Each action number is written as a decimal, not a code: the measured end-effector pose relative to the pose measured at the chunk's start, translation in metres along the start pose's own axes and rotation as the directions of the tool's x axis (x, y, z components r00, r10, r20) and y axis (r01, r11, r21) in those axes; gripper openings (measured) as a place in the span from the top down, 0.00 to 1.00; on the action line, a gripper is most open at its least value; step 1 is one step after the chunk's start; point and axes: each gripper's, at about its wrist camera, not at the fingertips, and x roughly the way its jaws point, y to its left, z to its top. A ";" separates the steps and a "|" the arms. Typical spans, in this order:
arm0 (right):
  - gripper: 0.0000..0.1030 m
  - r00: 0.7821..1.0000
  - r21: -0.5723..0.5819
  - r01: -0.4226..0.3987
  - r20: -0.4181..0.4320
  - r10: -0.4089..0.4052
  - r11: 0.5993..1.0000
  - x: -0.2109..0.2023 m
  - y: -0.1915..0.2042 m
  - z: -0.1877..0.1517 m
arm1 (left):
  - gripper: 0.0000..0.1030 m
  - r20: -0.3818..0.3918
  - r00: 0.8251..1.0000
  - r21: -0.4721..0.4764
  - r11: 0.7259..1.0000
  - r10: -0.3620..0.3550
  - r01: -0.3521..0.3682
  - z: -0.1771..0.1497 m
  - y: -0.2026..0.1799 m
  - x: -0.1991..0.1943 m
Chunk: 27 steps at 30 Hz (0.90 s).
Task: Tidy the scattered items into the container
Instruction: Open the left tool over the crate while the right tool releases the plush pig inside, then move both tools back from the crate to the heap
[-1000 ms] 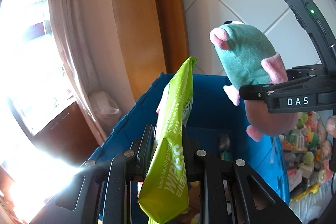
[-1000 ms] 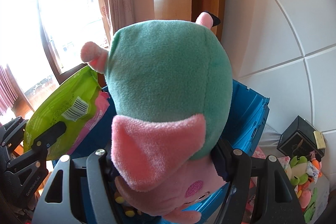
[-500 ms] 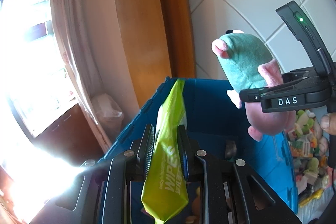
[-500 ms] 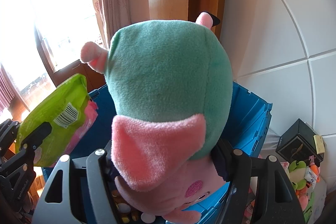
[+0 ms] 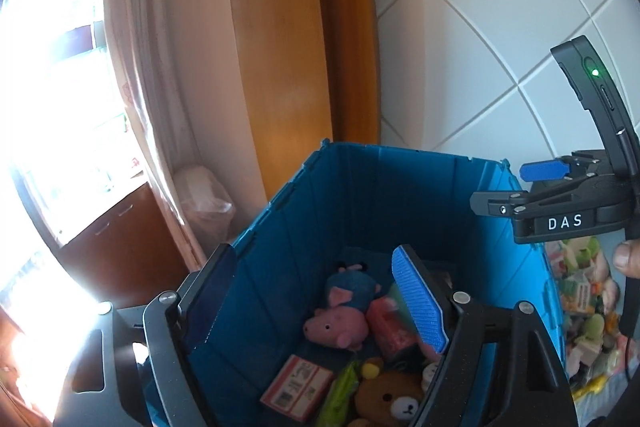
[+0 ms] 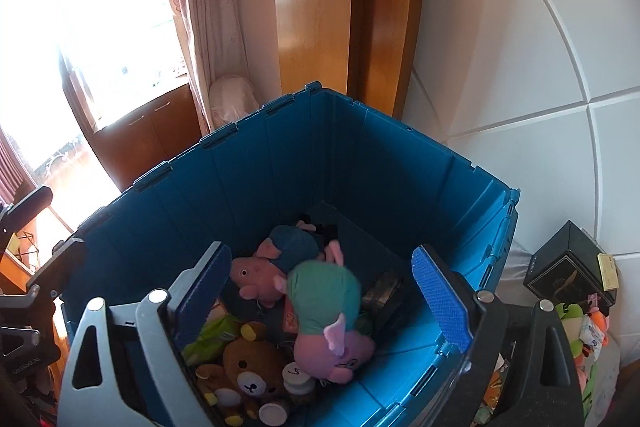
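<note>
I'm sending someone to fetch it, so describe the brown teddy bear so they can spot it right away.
Find the tall blue crate standing against the white tiled wall. Look down at the toys on its floor, at the near end below the pink pig plush in the green top. The brown teddy bear lies there face up, the only brown toy, with a white muzzle.

A lived-in room of a home. Behind the blue storage crate full of plush toys hangs a pale curtain at a bright window, over a wooden cabinet; to its right, a padded white wall and heaped toys.
</note>
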 end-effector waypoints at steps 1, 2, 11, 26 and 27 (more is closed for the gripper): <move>0.10 1.000 0.001 -0.002 0.001 0.002 1.000 -0.001 -0.001 0.000 | 0.22 0.000 1.000 0.001 1.000 0.000 0.000 -0.001 -0.002 -0.001; 0.10 1.000 0.001 -0.001 0.004 0.001 1.000 -0.002 -0.001 -0.001 | 0.22 0.000 1.000 0.003 1.000 0.001 -0.001 -0.002 -0.003 -0.002; 0.10 1.000 0.024 -0.001 0.029 0.000 1.000 -0.022 -0.013 -0.012 | 0.22 0.014 1.000 0.022 1.000 -0.007 0.007 -0.002 -0.022 -0.015; 0.10 0.997 0.130 0.019 0.067 -0.028 0.991 -0.085 -0.073 -0.082 | 0.22 0.020 0.998 0.110 0.992 -0.066 0.063 -0.009 -0.105 -0.049; 0.10 0.997 0.139 0.022 0.068 -0.032 0.990 -0.091 -0.080 -0.090 | 0.22 0.019 0.997 0.116 0.991 -0.070 0.068 -0.010 -0.113 -0.052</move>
